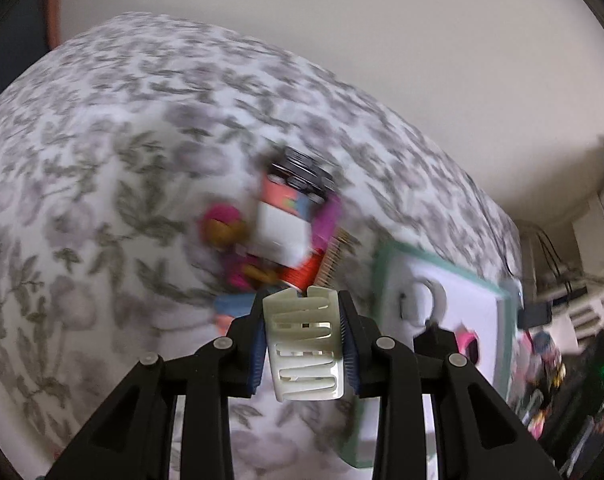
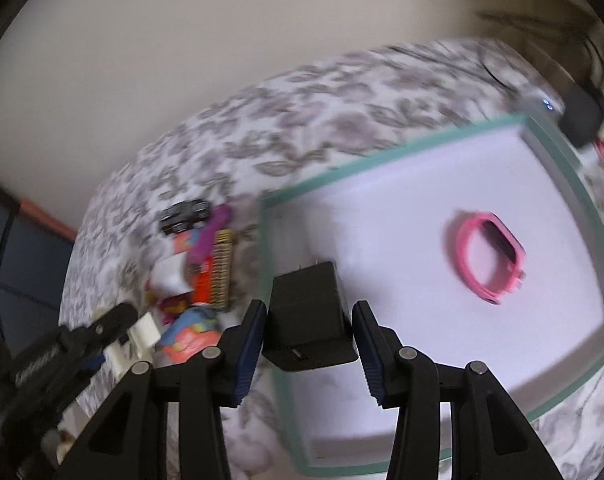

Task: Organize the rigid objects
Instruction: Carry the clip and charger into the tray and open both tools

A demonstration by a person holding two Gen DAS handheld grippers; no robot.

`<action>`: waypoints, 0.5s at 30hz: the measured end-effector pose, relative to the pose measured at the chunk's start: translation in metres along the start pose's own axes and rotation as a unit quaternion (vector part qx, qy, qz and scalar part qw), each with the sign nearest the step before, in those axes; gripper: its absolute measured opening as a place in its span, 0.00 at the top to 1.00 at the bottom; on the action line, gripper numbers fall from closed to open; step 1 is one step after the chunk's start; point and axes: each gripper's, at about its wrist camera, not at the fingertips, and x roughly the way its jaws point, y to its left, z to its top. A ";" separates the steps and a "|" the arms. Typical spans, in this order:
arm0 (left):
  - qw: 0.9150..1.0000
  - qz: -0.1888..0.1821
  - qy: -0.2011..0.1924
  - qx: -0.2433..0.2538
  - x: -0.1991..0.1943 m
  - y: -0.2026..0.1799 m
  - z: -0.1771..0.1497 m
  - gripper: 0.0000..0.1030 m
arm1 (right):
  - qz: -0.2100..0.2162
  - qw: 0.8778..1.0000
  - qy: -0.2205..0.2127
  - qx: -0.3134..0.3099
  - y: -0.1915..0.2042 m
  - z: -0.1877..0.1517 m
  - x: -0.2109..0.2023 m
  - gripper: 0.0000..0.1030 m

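Left wrist view gives me the left tool [image 1: 305,340] clamped tight on a cream hair claw clip [image 1: 303,346], pads on its two flat sides, carried above the floral bedspread [image 1: 82,200]. I judge the clip light, stiff and a little springy, with slotted plastic that could crack or skate under a hard pinch; the solid flanks near the hinge look like the place to hold it. Beyond it lies a blurred heap of small things [image 1: 278,232], too smeared to name beyond a black ribbed piece at the top.

The right wrist view shows what the left cannot: the right tool [image 2: 309,330], jaws partly apart, with a black USB wall charger [image 2: 307,312] between the pads, prongs pointing away, over the near edge of the teal-rimmed white tray [image 2: 565,184]. I take the charger for dense, hard and smooth-sided, so a squeeze across its broad faces suits it. A pink watch band [image 2: 489,260] lies in that tray; the left view catches only a sliver of it.
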 end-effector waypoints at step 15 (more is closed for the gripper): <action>0.990 -0.030 0.032 0.133 0.020 -0.087 -0.038 0.67 | -0.023 0.994 -0.030 0.106 -0.082 0.012 -0.019 0.69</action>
